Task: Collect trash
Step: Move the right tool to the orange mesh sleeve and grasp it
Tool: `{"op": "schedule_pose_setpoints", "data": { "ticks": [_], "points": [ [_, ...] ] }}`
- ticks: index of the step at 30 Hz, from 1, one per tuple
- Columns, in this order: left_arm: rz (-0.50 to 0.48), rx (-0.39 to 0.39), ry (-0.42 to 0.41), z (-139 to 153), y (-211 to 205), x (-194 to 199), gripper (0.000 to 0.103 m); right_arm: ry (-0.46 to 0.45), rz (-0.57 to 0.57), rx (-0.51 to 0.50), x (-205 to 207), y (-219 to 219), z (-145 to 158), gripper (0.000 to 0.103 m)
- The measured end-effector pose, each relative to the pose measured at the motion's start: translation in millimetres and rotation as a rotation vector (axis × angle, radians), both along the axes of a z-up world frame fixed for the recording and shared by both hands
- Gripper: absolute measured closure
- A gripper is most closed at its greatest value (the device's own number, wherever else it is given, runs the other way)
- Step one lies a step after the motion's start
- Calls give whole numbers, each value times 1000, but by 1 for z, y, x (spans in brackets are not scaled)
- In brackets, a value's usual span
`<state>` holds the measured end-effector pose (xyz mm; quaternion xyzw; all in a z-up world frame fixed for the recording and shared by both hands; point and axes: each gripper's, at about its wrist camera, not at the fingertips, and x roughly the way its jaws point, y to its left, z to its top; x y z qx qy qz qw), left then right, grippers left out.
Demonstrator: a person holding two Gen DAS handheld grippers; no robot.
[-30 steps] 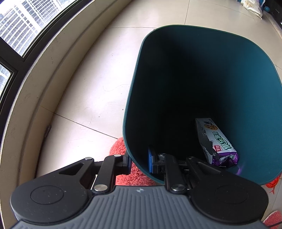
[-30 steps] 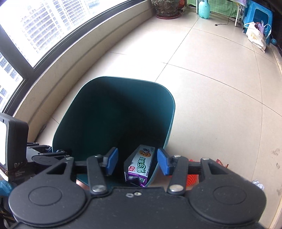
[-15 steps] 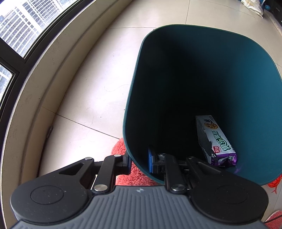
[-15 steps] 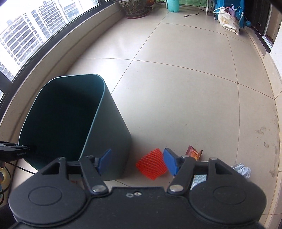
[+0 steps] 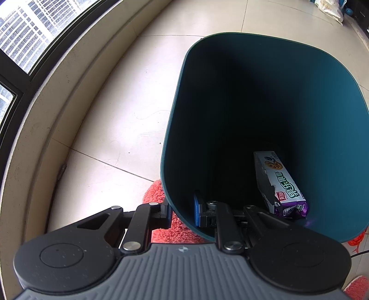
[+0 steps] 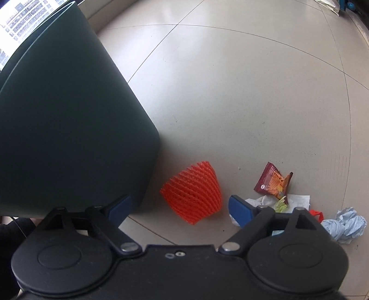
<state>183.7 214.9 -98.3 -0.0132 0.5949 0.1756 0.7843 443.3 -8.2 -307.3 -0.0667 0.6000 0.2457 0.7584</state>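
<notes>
A dark teal trash bin (image 5: 182, 97) stands on the tiled floor, also seen from outside in the right wrist view (image 6: 69, 129). My left gripper (image 5: 182, 210) is shut on the bin's near rim, one finger inside and one outside. A white and purple snack wrapper (image 5: 280, 184) lies at the bin's bottom. My right gripper (image 6: 180, 208) is open and empty, low over an orange foam net (image 6: 193, 191) on the floor. Right of the net lie a red-brown snack packet (image 6: 273, 183), white tissue (image 6: 297, 199) and a crumpled pale blue wad (image 6: 346, 225).
A pink fluffy mat (image 5: 159, 196) lies under the bin's near side. A curved beige window sill (image 5: 46, 97) and windows run along the left. Bags (image 5: 329, 9) stand at the far right wall.
My right gripper has swung from above the bin down and to the right, and now hangs low over the trash on the floor. The left gripper and bin have stayed put.
</notes>
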Motion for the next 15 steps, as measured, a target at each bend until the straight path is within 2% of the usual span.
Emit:
{"op": "schedule_pose_setpoints", "data": {
  "ticks": [3,9,15],
  "points": [
    [-1,-9,-2,0,2,0,86,25,38,-38,7,15,-26,11],
    [-9,-9,-3,1,3,-1,86,52,76,-73,13,32,-55,15],
    [-15,6,-2,0,-1,0,86,43,94,-99,10,43,-60,37]
  ]
}}
